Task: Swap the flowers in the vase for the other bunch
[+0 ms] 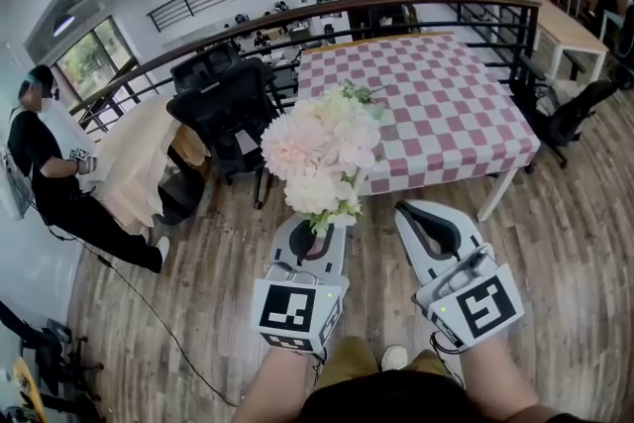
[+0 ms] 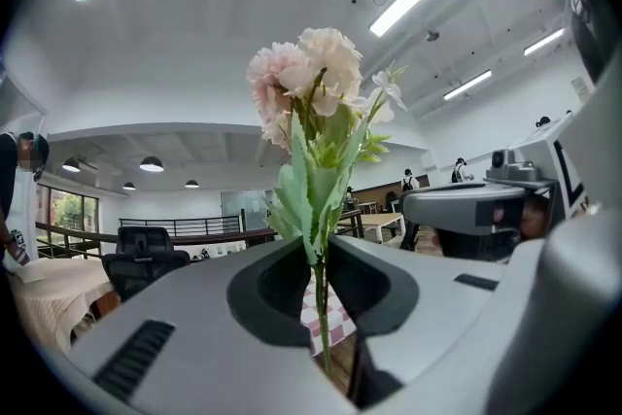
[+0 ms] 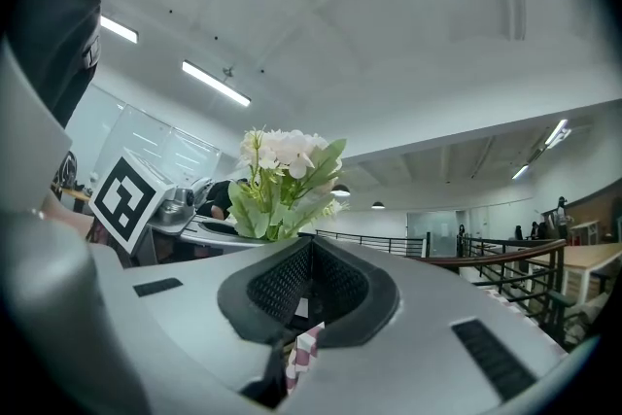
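Two hand-held grippers reach forward from you above a wooden floor (image 1: 555, 253) in an open-plan office.

At the far left, a person (image 1: 40, 154) in dark clothes is beside a cream-draped table (image 1: 134, 154). Just right of that table stand black office chairs (image 1: 223, 104).

Your left gripper (image 1: 309, 238) comes next, with a marker cube (image 1: 292, 310) on its near end. Its jaws are nearly together and pinch the thin green stem (image 2: 320, 306) of a bunch of flowers (image 1: 322, 149). The bunch stands upright out of the jaws, with pale pink and cream blooms over green leaves. From your head it shows in front of the near left corner of the checked table (image 1: 436, 104). In the left gripper view (image 2: 316, 258), the blooms (image 2: 316, 83) rise straight up against the white ceiling, and the stem runs down through the narrow gap between the pads.

Your right gripper (image 1: 421, 213) is just beside the left one, level with it and apart from it. In the right gripper view (image 3: 309, 253) its jaws are drawn together with nothing between them. A sliver of pink and white check shows through the slit below. The flowers (image 3: 287, 170) appear off to its left.

Beyond both grippers the checked table spreads toward the right, covered in pink and white squares, with a dark railing (image 1: 436, 0) curving behind it
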Action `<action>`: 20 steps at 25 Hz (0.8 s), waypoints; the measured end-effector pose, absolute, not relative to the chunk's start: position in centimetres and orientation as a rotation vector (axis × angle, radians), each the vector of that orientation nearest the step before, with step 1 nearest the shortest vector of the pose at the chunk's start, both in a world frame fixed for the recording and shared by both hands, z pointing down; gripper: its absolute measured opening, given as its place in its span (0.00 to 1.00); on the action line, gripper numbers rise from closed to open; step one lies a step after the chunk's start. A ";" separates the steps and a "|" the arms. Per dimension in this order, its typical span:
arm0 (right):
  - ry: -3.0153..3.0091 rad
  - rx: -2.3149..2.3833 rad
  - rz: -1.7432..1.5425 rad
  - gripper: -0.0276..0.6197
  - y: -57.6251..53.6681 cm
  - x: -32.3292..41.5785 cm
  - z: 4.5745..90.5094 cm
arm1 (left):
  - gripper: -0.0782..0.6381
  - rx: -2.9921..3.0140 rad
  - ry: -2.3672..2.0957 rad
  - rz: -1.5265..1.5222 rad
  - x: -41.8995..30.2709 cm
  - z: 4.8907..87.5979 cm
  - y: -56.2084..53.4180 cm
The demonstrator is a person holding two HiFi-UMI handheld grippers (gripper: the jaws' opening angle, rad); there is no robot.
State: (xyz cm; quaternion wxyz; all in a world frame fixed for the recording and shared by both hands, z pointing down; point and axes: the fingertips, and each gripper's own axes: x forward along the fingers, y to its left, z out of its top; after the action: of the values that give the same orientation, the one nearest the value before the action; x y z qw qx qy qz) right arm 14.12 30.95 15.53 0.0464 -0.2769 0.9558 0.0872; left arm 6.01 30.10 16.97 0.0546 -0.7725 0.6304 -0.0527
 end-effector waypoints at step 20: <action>2.909 -0.824 0.278 0.09 27.5 13.0 17.2 | 0.18 -2.316 1.946 -0.169 3.9 18.5 26.5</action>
State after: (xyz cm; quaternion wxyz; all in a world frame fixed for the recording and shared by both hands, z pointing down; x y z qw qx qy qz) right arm 13.04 27.51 17.19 0.0527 -0.2709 0.9568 0.0915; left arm 3.93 26.52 18.50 0.0559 -0.7632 0.6413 -0.0555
